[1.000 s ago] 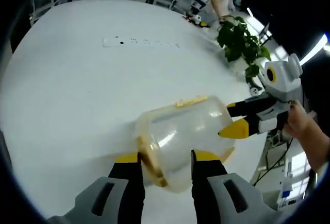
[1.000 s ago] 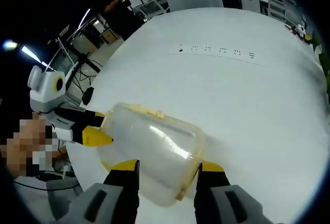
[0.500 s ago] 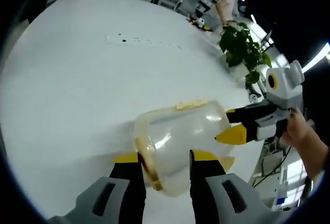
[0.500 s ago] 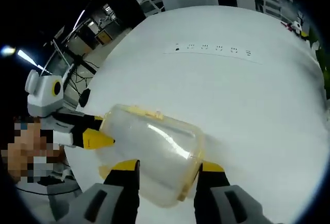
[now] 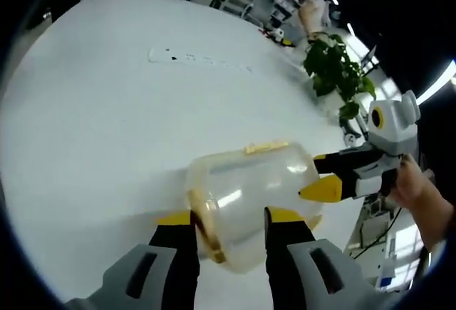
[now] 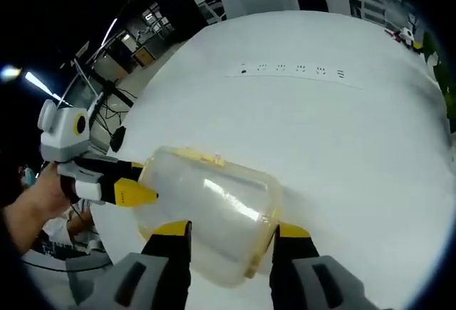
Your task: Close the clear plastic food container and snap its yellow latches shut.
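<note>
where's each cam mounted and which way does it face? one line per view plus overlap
Left gripper view: rides the left claw, facing the container; right claw and a hand beyond it.
Right gripper view: rides the right claw, facing it from the opposite end; left claw opposite.
Shared: container, white table.

Container [image 5: 249, 196] is clear glossy plastic with matt yellow plastic rim and latch [image 5: 266, 147]; under it the table [image 5: 107, 125] is smooth matt white. Gripper jaws: black and yellow plastic.
</note>
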`<act>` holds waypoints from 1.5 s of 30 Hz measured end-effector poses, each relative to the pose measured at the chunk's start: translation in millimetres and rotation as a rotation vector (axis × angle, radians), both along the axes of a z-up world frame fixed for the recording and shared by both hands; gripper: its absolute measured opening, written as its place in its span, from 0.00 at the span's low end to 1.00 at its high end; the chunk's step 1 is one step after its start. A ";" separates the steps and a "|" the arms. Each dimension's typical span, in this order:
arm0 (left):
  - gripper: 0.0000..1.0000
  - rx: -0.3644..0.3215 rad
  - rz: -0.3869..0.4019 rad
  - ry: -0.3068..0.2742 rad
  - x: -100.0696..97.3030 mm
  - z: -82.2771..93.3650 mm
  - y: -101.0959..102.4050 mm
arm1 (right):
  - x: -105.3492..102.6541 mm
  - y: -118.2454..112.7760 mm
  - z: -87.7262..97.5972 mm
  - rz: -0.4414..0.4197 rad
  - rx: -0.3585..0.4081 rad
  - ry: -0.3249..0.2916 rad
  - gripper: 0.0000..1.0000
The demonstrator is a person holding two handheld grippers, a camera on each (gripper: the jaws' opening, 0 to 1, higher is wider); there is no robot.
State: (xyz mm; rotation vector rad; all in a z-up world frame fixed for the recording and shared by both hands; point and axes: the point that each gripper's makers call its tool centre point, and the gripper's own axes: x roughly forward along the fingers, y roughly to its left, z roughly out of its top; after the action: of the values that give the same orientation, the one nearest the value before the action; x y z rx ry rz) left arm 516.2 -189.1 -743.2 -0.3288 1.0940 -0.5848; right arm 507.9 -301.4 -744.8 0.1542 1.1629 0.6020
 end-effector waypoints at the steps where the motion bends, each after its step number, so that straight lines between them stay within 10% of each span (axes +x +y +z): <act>1: 0.34 -0.004 -0.007 -0.015 -1.3 -0.6 0.5 | -1.2 0.0 0.1 0.000 0.003 -0.001 0.43; 11: 0.37 0.003 -0.018 -0.016 -1.4 0.1 -0.2 | -2.5 1.8 1.6 0.059 -0.020 -0.039 0.49; 18: 0.38 0.096 -0.147 -0.141 5.2 6.6 10.3 | -8.1 -2.7 2.7 0.248 -0.092 -0.109 0.56; 45: 0.30 0.201 -0.513 -0.295 2.4 37.9 -1.1 | -11.5 -5.1 16.1 0.610 -0.291 -0.206 0.47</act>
State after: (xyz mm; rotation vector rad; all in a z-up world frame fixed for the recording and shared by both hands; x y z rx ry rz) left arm 518.5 -190.2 -705.4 0.2199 0.9390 -0.9357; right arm 496.4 -306.5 -728.7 -0.5190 1.0781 0.9472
